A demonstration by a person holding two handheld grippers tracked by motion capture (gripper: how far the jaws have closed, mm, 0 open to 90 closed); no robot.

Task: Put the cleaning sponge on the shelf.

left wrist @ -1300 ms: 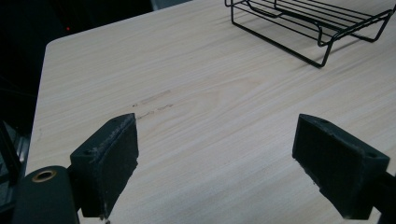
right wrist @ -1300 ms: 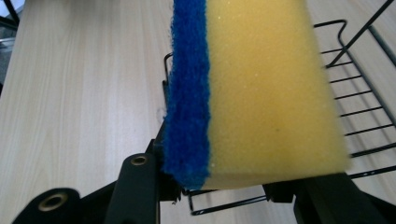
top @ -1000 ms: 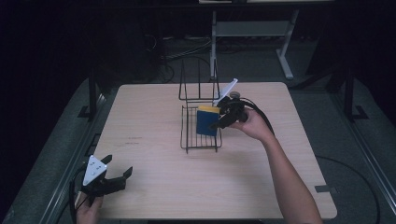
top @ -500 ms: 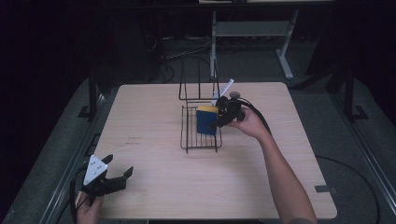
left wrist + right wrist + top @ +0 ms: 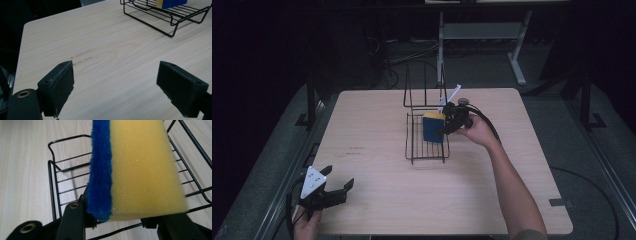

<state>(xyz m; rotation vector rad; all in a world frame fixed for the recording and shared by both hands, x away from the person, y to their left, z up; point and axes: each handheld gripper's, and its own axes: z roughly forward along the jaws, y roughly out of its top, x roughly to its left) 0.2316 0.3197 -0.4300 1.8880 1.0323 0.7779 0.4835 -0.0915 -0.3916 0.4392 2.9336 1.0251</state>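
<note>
Your right gripper [image 5: 451, 121] clamps one sponge [image 5: 432, 126], blue scrub side and yellow foam between fingers, held upright over one black wire rack [image 5: 427, 145] mid-worktop [image 5: 377, 150], likely for dropping in. Your left gripper [image 5: 328, 192] parked at near-left edge, fingers spread wide, empty, out of way.

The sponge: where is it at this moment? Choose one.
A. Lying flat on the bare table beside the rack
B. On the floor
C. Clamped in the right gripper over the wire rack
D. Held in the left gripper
C: the sponge sits between the right gripper's jaws, above the black wire rack.
</note>
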